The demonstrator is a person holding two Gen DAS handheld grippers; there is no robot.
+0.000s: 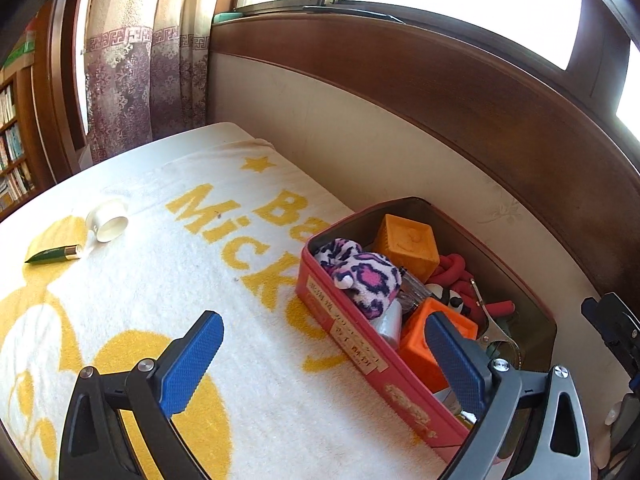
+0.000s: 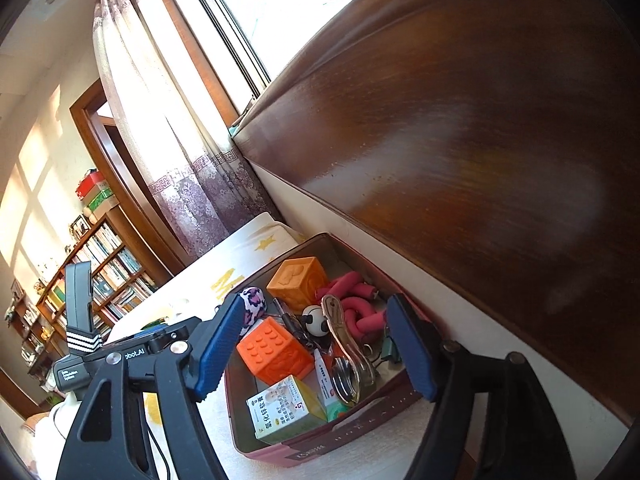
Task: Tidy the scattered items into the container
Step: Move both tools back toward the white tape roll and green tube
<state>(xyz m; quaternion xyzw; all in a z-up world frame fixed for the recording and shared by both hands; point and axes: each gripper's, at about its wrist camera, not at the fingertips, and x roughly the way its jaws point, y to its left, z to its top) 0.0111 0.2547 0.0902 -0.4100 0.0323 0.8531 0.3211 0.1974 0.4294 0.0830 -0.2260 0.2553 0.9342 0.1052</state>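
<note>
Against the bed's wall-side edge stands the red container (image 1: pixel 360 344), full of toys: orange blocks (image 1: pixel 408 244), a spotted plush (image 1: pixel 364 276). Both grippers' fingers are spread and pinch nothing, left gripper (image 1: pixel 320 364) and right gripper (image 2: pixel 312 352). Far across the open towel (image 1: pixel 140 280) lie a white tape roll (image 1: pixel 108 220) and a green tube (image 1: pixel 56 254).

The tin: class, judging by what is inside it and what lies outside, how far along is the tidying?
Mostly done: the tin already holds two orange blocks, a spotted plush, red rollers and a small box. In hand: nothing; the left gripper and right gripper are both open and empty. Left: a white tape roll and a green tube on the towel.
</note>
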